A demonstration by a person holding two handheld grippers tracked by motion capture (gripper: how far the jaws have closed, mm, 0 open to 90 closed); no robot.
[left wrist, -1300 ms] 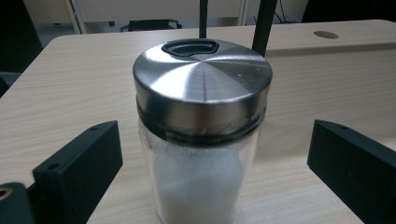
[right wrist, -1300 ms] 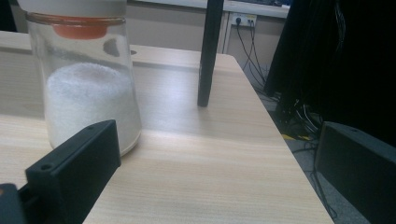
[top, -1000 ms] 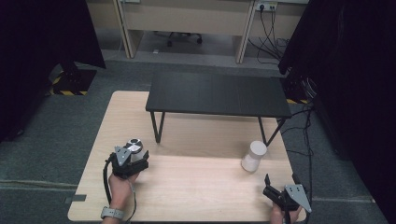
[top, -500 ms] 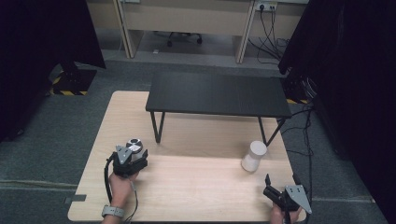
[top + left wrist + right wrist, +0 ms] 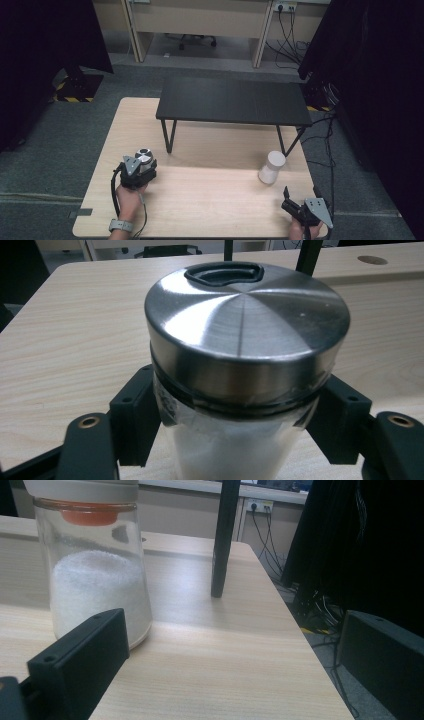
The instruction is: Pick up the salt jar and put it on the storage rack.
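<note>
- the steel-lidded jar [image 5: 240, 390] stood near the left edge of the tabletop [image 5: 210, 210], clenched below its lid by the left tool [image 5: 137, 170], whose jaws had just been closing on it.
- it looked heavy, smooth and slippery; holding the glass body under the lid rim seemed safest.
- the left gripper view showed white powder inside; the high view gave its place.
- the right tool [image 5: 300, 207] stood released, apart from the white-lidded jar [image 5: 271, 167].

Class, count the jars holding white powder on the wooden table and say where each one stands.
2. The steel-lidded jar sits clamped in the left tool at the table's left; the white-lidded jar stands free ahead of the right tool.
</note>
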